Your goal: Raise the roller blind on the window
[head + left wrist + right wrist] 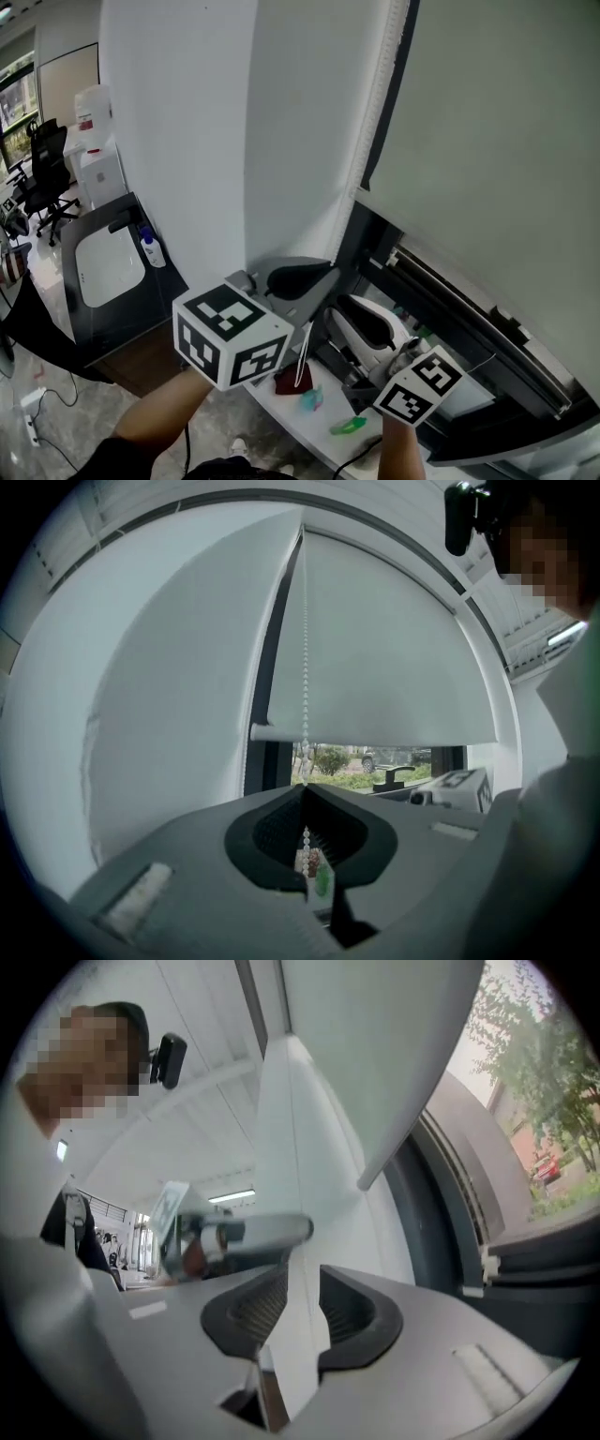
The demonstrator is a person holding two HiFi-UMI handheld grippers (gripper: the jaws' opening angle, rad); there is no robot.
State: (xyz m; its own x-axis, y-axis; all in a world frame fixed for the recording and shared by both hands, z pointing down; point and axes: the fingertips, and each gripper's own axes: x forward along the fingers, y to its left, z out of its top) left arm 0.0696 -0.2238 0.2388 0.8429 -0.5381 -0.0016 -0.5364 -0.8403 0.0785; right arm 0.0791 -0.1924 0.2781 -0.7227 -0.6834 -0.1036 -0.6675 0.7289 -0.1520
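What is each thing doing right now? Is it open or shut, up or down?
blind: partly up, a strip of window showing below it.
bead chain: hanging straight, pinched at the bottom.
left gripper: shut on the bead chain.
right gripper: open, holding nothing.

My left gripper (303, 794) has its jaws pressed together on the bead chain (305, 658). My right gripper (298, 1283) sits just beside it, jaws standing apart with nothing between them. My left forearm (155, 417) and right forearm (403, 457) are bare.
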